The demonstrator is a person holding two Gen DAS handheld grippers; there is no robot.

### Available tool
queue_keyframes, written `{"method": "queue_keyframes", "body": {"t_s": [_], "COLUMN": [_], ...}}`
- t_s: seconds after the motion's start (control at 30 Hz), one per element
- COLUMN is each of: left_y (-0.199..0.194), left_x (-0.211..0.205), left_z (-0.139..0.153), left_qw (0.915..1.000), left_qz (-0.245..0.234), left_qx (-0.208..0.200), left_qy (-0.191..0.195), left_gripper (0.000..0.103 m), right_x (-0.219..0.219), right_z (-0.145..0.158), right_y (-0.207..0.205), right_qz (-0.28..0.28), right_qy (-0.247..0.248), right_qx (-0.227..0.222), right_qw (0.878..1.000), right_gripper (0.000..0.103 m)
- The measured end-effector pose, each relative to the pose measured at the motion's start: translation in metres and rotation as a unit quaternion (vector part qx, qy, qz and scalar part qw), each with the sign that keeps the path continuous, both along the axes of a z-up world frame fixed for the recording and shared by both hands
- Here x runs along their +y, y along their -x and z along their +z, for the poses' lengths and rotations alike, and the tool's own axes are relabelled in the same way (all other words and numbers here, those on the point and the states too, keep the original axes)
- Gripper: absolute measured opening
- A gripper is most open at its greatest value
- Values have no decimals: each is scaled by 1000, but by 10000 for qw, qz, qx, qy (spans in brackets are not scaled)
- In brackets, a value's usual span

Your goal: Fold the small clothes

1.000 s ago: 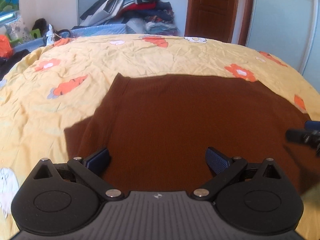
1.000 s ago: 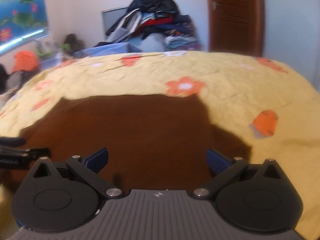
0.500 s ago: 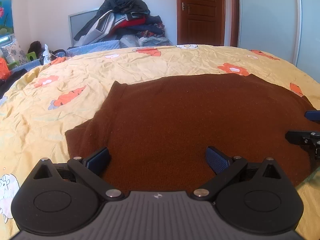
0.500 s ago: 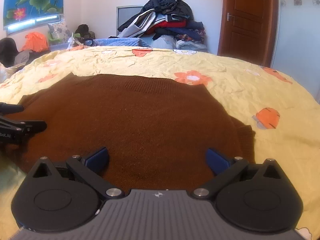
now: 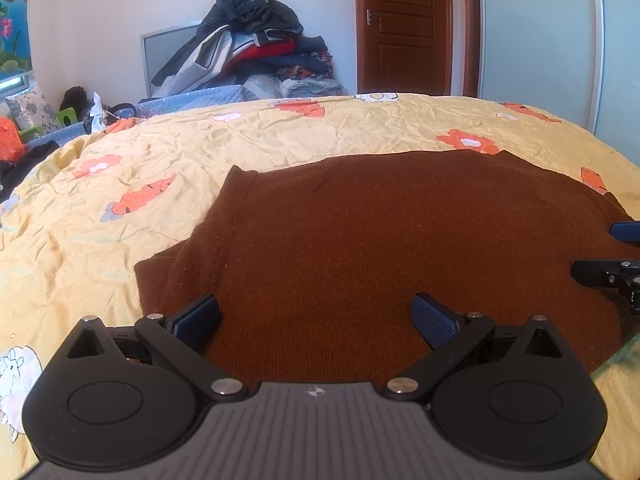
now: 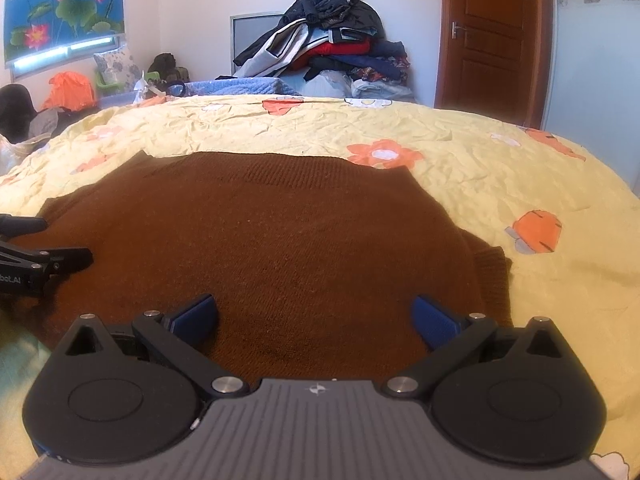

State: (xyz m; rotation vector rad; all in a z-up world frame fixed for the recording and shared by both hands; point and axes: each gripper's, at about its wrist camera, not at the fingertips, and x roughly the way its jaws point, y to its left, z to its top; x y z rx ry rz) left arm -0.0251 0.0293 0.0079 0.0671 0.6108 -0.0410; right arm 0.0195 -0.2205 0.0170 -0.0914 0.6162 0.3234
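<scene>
A brown knitted sweater [image 5: 380, 240] lies spread flat on a yellow flowered bedspread [image 5: 160, 152]; it also shows in the right wrist view [image 6: 280, 240]. My left gripper [image 5: 316, 320] is open and empty, low over the sweater's near left part, beside a short sleeve [image 5: 160, 276]. My right gripper [image 6: 316, 320] is open and empty, low over the near right part, beside the other sleeve [image 6: 492, 276]. Each gripper shows at the edge of the other's view: the right one [image 5: 608, 272] and the left one [image 6: 36, 264].
A pile of clothes [image 6: 332, 48] stands beyond the far edge of the bed. A brown door [image 5: 404, 28] is at the back right, and a white wardrobe [image 5: 540, 40] beside it. Clutter and an orange bag [image 6: 68, 88] lie at the far left.
Both grippers have tilted up and settled lower over the sweater; the view shows more of the room. The sweater has not moved. Both jaws stay open.
</scene>
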Motion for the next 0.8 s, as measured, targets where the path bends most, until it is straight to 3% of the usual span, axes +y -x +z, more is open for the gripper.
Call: {"method": "queue_keyframes", "body": {"t_s": [0.8], "left_y": [2], "left_x": [1], "left_z": [1], "left_qw": [10000], "left_qz": [27], "left_qx": [-36], "left_qy": [-5], "left_gripper": [103], "right_x": [0], "right_z": [0], "right_y": [0], "right_qz": [-44], "right_qy": [30], "right_qx": [-2], "right_qw": [10000], "right_gripper": [103]}}
